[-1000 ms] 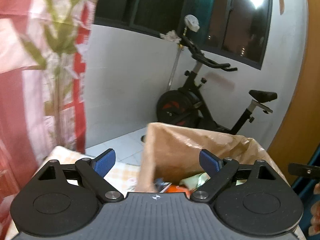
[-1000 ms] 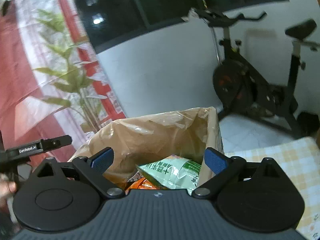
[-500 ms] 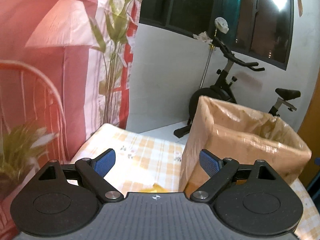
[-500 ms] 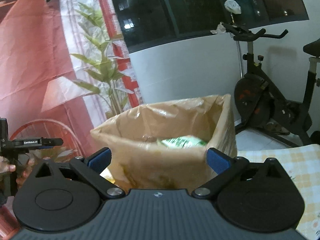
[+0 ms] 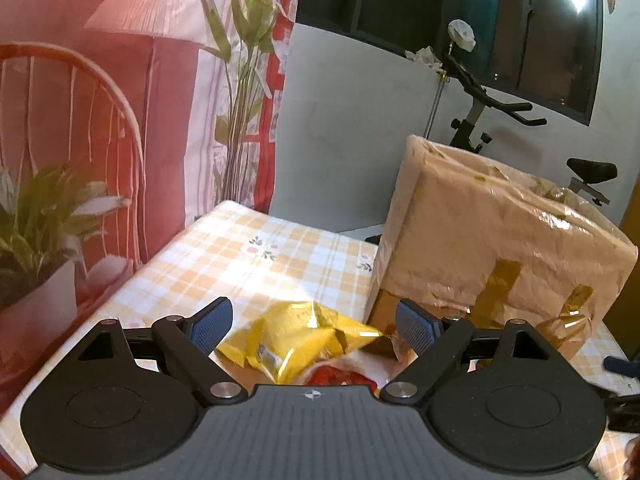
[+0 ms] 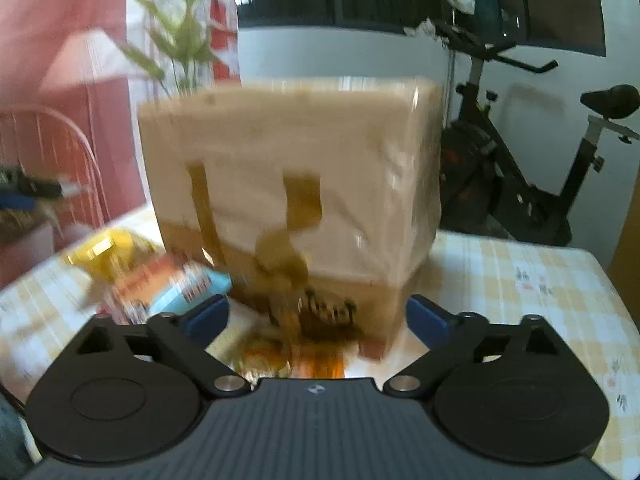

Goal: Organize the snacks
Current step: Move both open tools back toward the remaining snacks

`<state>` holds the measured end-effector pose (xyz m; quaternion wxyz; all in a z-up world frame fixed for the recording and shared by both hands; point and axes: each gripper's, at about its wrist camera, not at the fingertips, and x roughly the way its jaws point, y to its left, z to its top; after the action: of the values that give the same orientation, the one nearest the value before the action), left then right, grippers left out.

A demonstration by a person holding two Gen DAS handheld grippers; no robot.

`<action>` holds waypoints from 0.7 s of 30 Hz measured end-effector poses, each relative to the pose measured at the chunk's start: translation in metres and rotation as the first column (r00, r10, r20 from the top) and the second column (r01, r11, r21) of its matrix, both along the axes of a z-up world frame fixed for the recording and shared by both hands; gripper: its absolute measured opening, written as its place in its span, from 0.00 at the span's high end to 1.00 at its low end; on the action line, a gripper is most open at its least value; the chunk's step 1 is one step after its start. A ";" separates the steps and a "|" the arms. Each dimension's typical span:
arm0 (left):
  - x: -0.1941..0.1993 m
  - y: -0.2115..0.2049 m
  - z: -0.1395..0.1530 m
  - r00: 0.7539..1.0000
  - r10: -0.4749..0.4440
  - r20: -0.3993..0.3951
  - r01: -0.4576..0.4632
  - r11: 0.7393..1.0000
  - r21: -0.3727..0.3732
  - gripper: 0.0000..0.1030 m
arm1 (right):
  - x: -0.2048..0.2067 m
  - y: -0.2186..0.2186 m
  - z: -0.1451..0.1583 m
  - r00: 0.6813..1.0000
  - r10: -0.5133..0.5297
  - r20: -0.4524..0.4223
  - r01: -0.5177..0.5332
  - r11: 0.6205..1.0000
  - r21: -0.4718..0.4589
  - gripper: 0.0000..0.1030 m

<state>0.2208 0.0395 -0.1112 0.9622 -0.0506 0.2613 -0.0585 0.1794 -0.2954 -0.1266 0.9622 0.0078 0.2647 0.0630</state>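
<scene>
Snacks: I see a yellow snack bag (image 5: 296,340) on the table, just left of the cardboard box (image 5: 500,248); a red packet beside it.
Left gripper (image 5: 312,322): jaws wide, closing, nothing gripped.
Right gripper (image 6: 318,316): jaws wide, closing, empty; blurred.
Surface: yellow-checked tablecloth (image 5: 240,256).
Room: exercise bike (image 6: 520,168), dark window, red curtain.
Change: both views dropped from the box's open top to table level.

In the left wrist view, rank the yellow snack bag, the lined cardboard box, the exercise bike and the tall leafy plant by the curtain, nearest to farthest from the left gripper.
1. Yellow snack bag: on the tablecloth, just ahead of the left gripper.
2. Lined cardboard box: on the table, ahead right.
3. Exercise bike and tall leafy plant: both beyond the table, right and left; too close to call.
</scene>
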 end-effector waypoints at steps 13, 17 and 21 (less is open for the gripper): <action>-0.013 0.001 -0.032 0.992 0.055 -0.111 -0.058 0.998 -0.023 0.13 | 0.009 0.006 -0.064 0.988 -0.035 -0.149 0.029 0.999 -0.040 0.45; -0.014 0.001 -0.036 0.990 0.059 -0.131 -0.063 0.998 -0.029 0.13 | 0.010 0.007 -0.068 0.987 -0.034 -0.158 0.028 0.999 -0.035 0.48; -0.013 0.002 -0.037 0.988 0.066 -0.139 -0.072 0.997 -0.039 0.13 | 0.009 0.015 -0.069 0.988 -0.017 -0.152 0.006 0.998 -0.069 0.57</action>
<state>0.2073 0.0414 -0.1481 0.9420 -0.0845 0.3237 -0.0271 0.1886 -0.2803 -0.1957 0.9393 -0.0186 0.3394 0.0476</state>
